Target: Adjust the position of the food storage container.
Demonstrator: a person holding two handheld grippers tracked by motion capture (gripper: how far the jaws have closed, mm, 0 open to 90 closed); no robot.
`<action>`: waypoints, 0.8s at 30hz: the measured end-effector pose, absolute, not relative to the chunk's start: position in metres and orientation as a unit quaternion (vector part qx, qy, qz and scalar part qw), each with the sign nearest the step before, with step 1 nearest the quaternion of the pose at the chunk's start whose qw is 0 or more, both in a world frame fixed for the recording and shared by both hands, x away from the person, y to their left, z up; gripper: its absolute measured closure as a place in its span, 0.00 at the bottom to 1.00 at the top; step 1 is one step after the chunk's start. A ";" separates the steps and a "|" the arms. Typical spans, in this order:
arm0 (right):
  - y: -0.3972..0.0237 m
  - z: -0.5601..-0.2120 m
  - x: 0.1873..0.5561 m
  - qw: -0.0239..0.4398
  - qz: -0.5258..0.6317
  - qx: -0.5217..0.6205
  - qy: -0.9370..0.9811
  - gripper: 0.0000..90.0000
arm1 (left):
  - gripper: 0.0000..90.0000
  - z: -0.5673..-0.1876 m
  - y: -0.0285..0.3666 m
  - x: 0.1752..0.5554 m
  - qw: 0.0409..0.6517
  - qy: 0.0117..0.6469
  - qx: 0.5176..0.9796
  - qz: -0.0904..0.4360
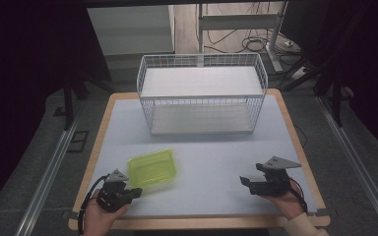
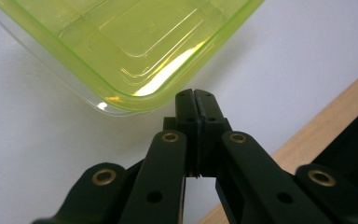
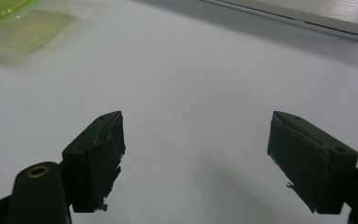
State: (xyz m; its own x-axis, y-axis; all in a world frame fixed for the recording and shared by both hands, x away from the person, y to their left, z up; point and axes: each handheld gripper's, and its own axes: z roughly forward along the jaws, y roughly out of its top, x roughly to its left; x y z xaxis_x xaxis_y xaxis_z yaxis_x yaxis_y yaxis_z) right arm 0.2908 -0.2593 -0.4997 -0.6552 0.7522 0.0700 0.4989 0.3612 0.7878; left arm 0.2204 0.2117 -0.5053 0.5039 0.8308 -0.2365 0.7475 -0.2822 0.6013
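Note:
A yellow-green see-through plastic container (image 1: 152,168) lies open side up at the front left of the white table top (image 1: 211,152). My left gripper (image 1: 137,191) sits at its near left corner. In the left gripper view the jaws (image 2: 196,95) are pressed together, with their tips on the container's rim (image 2: 135,100). My right gripper (image 1: 252,175) rests at the front right, pointing left. Its jaws (image 3: 196,140) stand wide open over bare table, with nothing between them. The container (image 3: 4,9) shows far off in that view.
A white wire basket (image 1: 202,98) with a flat white base stands at the back centre of the table, open at the top. A wooden border (image 1: 295,132) frames the table top. Dark floor and cables lie beyond.

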 end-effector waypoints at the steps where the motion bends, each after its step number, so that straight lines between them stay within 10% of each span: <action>1: -0.259 -0.500 0.291 0.153 0.413 0.386 0.811 0.21 | 1.00 -0.506 0.213 0.222 0.338 0.497 0.797 0.062; 24: -0.258 -0.500 0.291 0.153 0.413 0.384 0.811 0.21 | 1.00 -0.485 0.276 0.239 0.384 0.561 0.727 0.094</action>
